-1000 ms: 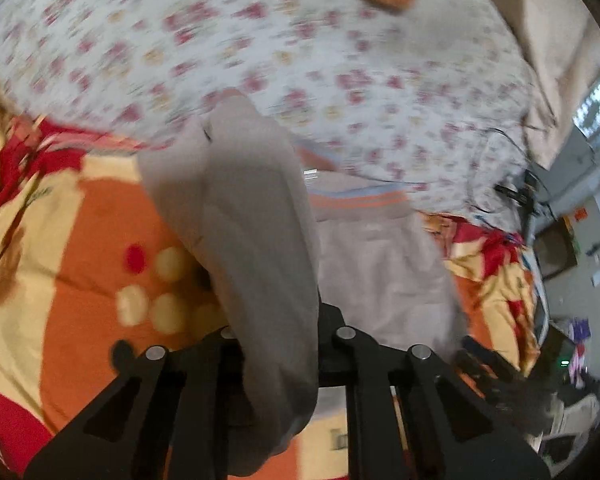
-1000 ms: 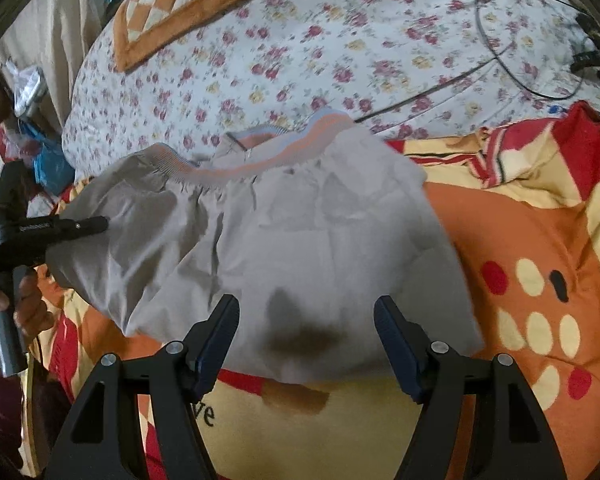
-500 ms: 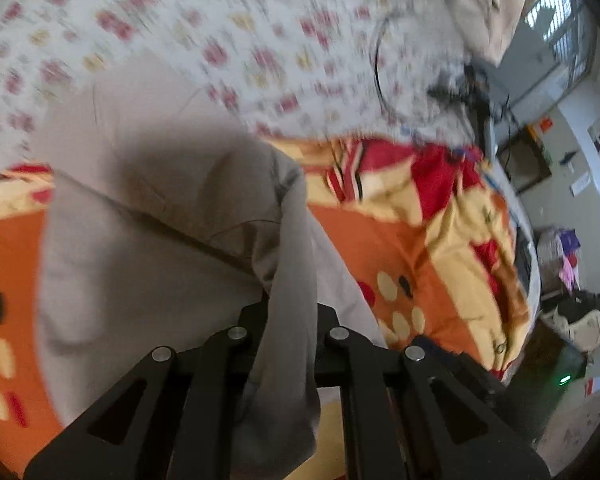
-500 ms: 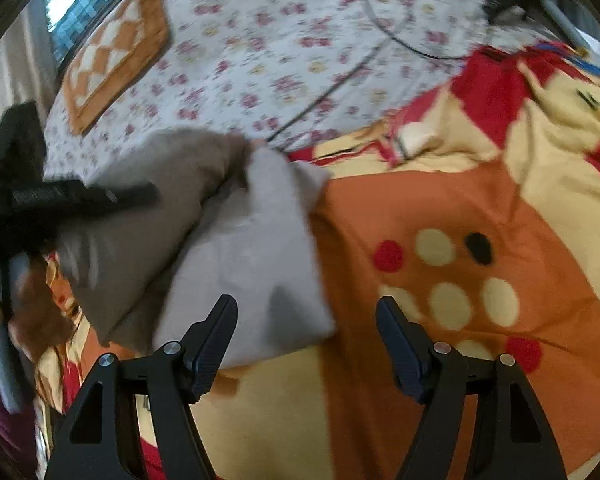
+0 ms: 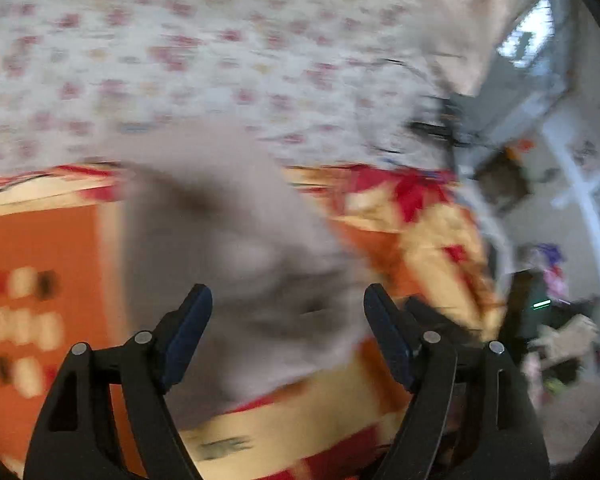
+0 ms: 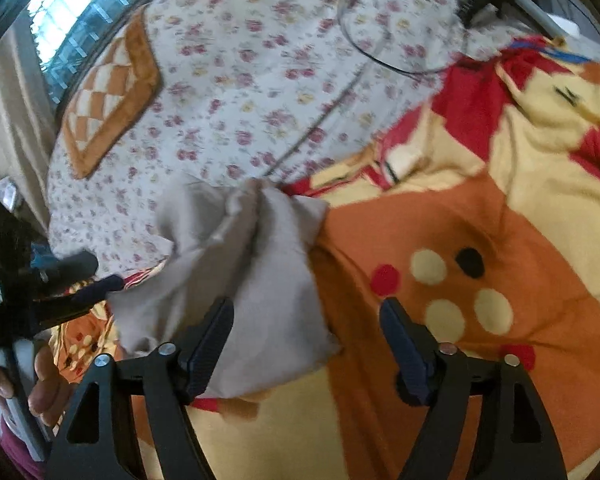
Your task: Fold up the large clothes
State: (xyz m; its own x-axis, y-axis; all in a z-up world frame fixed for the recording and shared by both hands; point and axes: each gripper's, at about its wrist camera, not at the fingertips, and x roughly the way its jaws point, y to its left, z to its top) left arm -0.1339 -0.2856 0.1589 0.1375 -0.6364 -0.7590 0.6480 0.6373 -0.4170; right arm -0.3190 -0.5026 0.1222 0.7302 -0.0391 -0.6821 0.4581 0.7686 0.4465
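We see both our left tongs [image 5: 287, 334] and right tongs [image 6: 306, 342] spread wide, gripping nothing. The soft, rumpled grey cloth garment [image 6: 244, 280] lies bunched ahead of them on the orange, red and cream patterned blanket [image 6: 480, 240], matte and creased.

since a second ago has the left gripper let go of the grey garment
Yes. The left gripper was clamped on the grey garment; now its jaws stand wide open, the cloth lying folded on the orange blanket.

The garment [image 6: 240, 280] lies on the blanket [image 6: 500, 240], the floral sheet [image 6: 260, 80] behind it.
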